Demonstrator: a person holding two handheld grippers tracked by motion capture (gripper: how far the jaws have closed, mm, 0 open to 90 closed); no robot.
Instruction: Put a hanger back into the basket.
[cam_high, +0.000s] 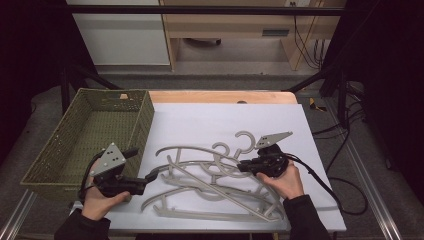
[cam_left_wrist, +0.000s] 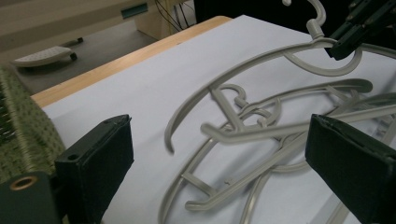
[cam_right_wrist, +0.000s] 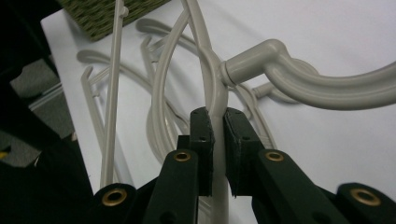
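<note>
At the white table (cam_high: 210, 115), the right gripper (cam_right_wrist: 217, 119) pinches a grey hanger (cam_right_wrist: 212, 88) just below its hook, above the tangled hangers (cam_high: 210, 192) at six o'clock. The left gripper (cam_left_wrist: 219, 158), jaws wide and holding nothing, hovers beside the green basket (cam_high: 90, 125) at nine o'clock.

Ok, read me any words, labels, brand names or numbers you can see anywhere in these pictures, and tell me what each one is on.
No text can be read anywhere.
The grey hangers, the green basket and the white table cover carry no print.
The grey plate on the right tongs is bare.
A small dark panel on the far furniture is too small to read.
</note>
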